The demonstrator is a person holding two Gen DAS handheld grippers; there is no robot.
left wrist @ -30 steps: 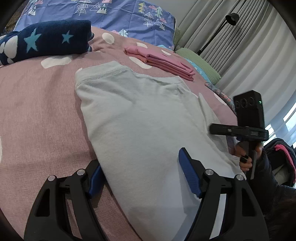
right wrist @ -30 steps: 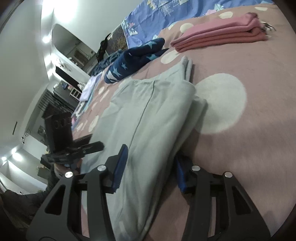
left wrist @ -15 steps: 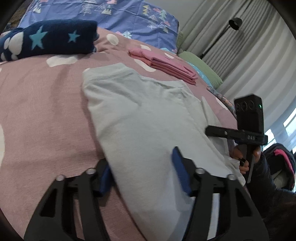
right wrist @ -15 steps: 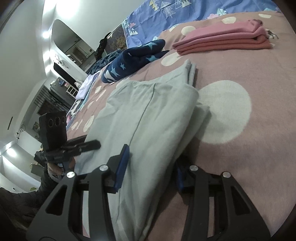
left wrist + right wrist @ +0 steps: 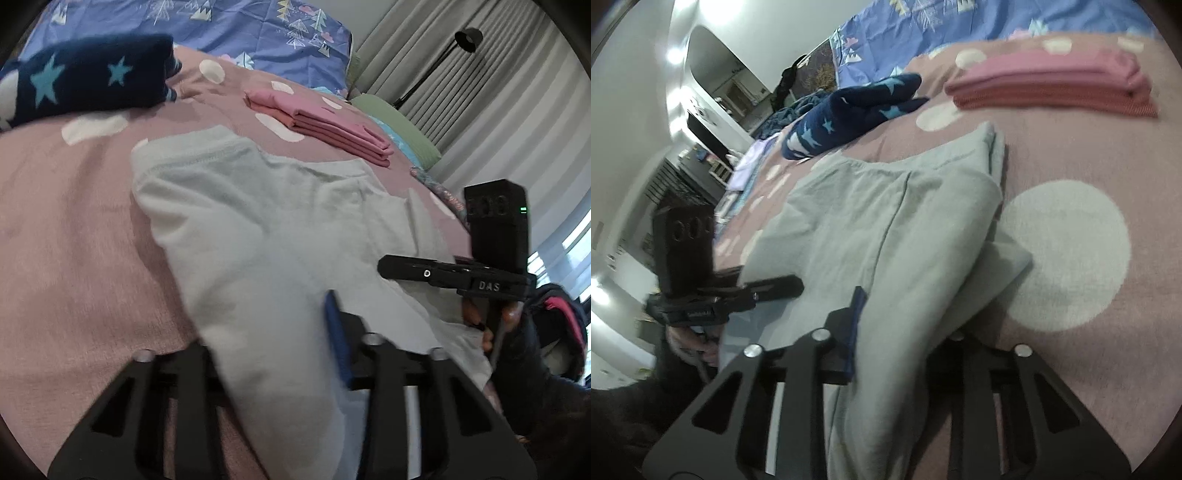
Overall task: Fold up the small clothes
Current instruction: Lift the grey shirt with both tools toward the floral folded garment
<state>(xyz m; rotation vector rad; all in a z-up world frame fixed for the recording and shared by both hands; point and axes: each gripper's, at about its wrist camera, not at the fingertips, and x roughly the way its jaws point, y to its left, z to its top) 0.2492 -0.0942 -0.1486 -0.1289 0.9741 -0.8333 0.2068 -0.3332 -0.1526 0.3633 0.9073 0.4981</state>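
Note:
A pale grey-green garment (image 5: 266,229) lies partly folded on the pink spotted bedspread (image 5: 74,229). My left gripper (image 5: 273,343) straddles its near left edge, cloth between the jaws, which have narrowed onto it. The garment (image 5: 871,229) also shows in the right wrist view, where my right gripper (image 5: 905,325) straddles its near right edge, one blue pad on top and the other finger hidden under the cloth. Each gripper shows in the other's view: the right one (image 5: 406,267) and the left one (image 5: 775,288).
A folded pink stack (image 5: 325,125) and a navy star-patterned garment (image 5: 92,77) lie further back on the bed. A blue patterned sheet (image 5: 258,33) lies behind them. Curtains and a floor lamp (image 5: 465,37) stand at the right. Dark furniture (image 5: 683,184) is at the left.
Both grippers have pushed further in over the garment's near edge and their jaws have closed in on the cloth. The cloth now bunches up between the fingers.

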